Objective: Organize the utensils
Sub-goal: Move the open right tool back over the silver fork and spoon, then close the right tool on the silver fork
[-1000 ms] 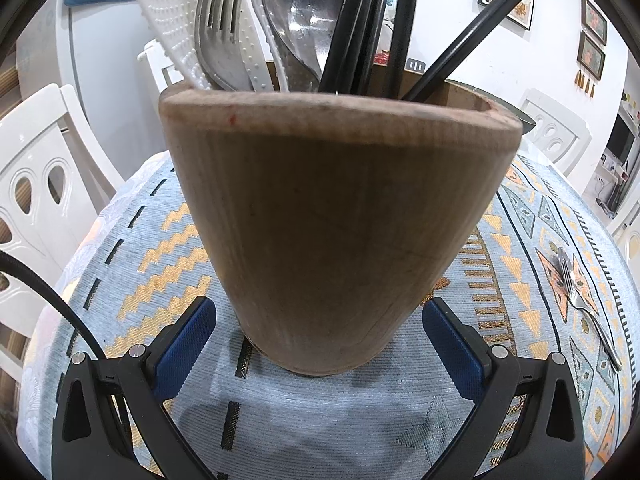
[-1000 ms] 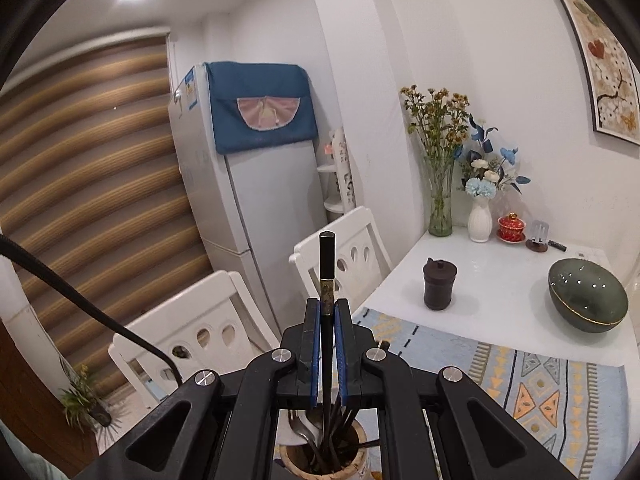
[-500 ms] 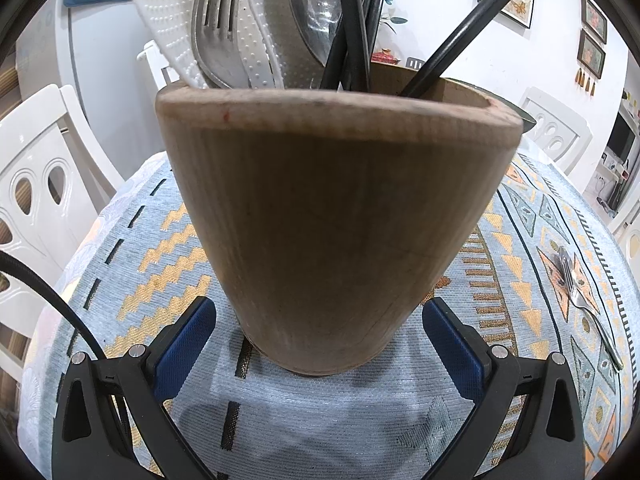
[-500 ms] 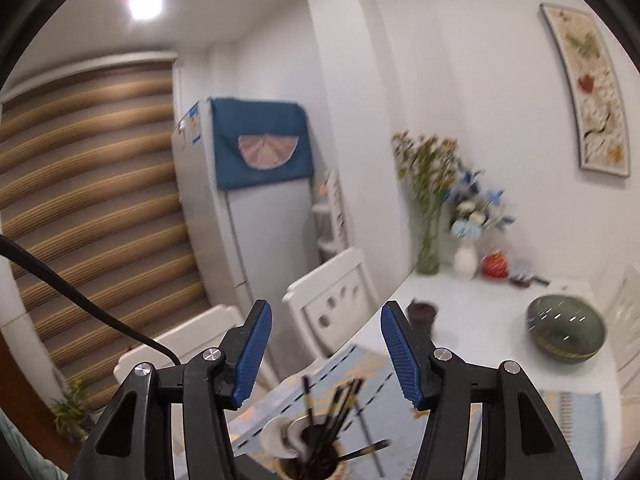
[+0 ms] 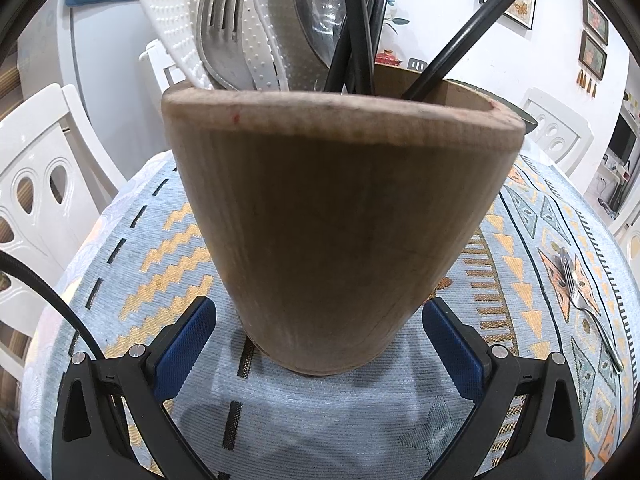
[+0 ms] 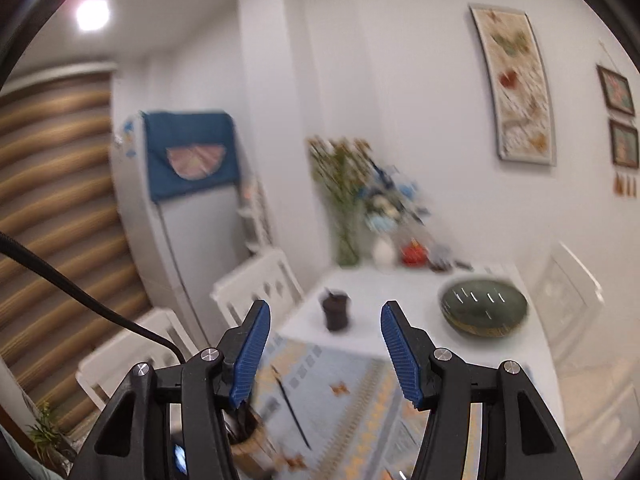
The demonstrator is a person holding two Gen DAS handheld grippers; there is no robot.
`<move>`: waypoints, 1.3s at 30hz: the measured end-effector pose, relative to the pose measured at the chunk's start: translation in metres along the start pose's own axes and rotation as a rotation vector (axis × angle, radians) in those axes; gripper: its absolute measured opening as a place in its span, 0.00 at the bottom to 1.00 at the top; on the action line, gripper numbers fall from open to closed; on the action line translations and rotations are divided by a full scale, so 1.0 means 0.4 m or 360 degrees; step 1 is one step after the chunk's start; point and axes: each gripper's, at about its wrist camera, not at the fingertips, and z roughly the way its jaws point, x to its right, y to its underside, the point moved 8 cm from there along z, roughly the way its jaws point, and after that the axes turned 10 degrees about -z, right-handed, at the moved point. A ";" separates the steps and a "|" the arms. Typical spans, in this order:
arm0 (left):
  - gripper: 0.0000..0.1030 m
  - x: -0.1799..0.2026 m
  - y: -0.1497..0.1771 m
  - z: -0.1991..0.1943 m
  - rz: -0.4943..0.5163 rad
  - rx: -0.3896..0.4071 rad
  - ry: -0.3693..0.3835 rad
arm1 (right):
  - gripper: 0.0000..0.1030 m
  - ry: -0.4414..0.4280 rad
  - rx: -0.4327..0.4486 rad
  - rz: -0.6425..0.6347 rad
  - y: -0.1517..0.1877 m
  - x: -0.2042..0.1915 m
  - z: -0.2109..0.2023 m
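Holder: tall tapered wooden utensil holder (image 5: 340, 224) is standing on the patterned blue tablecloth (image 5: 132, 264), blocking the left view.
Contents: black chopsticks (image 5: 356, 24) and steel forks (image 5: 216, 28) are sticking out of it.
Stray: a silver fork (image 5: 588, 304) is lying on the cloth to the right.
Left gripper (image 5: 320, 344): jaws are flanking the holder's base, pads apart from it.
Right gripper (image 6: 326, 354): jaws have just been opening, nothing between them.

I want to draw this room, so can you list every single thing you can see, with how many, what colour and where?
wooden holder: one, brown, standing on the tablecloth between the left gripper's jaws
chopsticks: several, black, in the holder
fork in holder: one, silver
spoon: one, silver, in the holder
white utensils: dotted, count unclear, in the holder
loose fork: one, silver, lying on the cloth at right
tablecloth: one, blue with orange patterns
bowl: one, dark green, on the white tabletop
dark cup: one
flowers: blurred, by the wall
left gripper: open
right gripper: open, empty
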 end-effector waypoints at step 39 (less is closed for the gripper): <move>1.00 -0.028 -0.027 0.021 -0.0035 -0.0044 -0.0004 | 0.14 -0.0147 -0.1522 0.0244 0.799 0.129 0.288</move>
